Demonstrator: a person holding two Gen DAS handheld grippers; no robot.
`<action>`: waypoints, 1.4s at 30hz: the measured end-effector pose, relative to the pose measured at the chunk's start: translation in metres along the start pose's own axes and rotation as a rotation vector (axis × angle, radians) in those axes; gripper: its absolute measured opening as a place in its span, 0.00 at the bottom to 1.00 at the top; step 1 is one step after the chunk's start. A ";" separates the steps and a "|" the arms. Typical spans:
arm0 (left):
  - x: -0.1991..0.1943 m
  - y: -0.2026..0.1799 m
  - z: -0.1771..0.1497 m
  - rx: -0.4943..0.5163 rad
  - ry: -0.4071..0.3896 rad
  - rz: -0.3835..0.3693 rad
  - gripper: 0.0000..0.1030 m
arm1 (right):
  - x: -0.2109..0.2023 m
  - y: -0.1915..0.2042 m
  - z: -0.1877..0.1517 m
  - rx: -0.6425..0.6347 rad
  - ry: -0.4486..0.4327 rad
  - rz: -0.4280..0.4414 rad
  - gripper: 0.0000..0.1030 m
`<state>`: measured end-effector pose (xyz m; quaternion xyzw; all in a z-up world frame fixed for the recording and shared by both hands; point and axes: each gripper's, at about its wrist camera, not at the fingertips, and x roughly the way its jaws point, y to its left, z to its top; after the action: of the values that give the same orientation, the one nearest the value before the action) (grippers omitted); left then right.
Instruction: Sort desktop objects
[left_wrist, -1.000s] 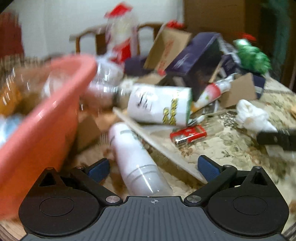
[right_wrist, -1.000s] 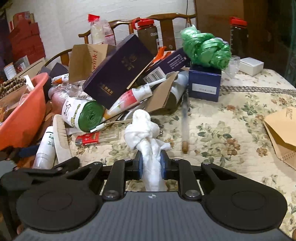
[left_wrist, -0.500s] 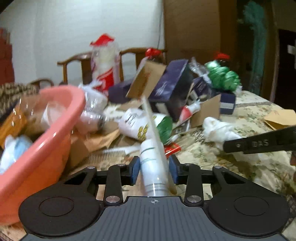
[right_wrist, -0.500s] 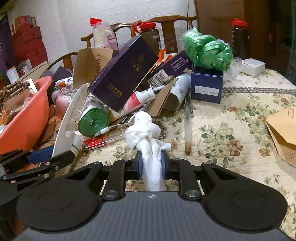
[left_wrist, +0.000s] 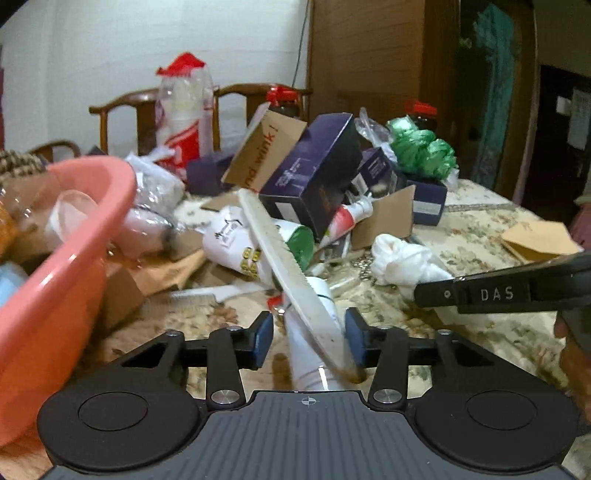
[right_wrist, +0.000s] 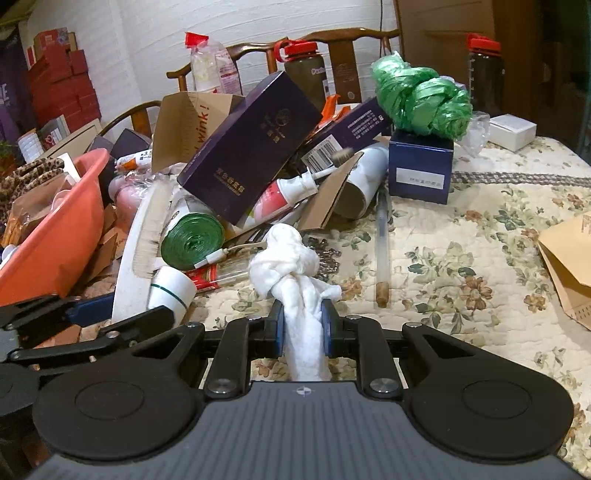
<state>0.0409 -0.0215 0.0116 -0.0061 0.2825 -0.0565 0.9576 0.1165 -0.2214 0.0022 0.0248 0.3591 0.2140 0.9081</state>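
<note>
Red lettering reading "wink!" runs up the flap of a brown cardboard box tilted in the pile at about 11 o'clock in the right wrist view. White letters "DAS" stand on the black arm of the right gripper, at 3 o'clock in the left wrist view. A barcode label sits on a dark purple box; its digits are too small to read.

pink basin blurred and cut off at left edge of left wrist view, contents inside smeared, can't identify; white bottle lower end hidden behind left gripper body; white brush crosses in front of it; knotted white cloth tail hidden under right gripper; brown envelope cropped at right edge
</note>
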 end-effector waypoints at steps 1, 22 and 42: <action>-0.001 -0.001 0.001 0.005 -0.012 0.000 0.33 | 0.000 0.000 0.000 0.002 -0.001 0.001 0.22; 0.018 0.014 0.016 -0.077 0.002 0.097 0.16 | -0.001 0.008 -0.003 -0.043 -0.007 -0.014 0.24; 0.031 0.033 0.004 -0.140 0.075 0.240 0.66 | -0.001 0.009 -0.005 -0.053 -0.014 -0.007 0.23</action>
<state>0.0719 0.0078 -0.0031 -0.0370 0.3203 0.0779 0.9434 0.1092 -0.2138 0.0012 0.0009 0.3470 0.2200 0.9117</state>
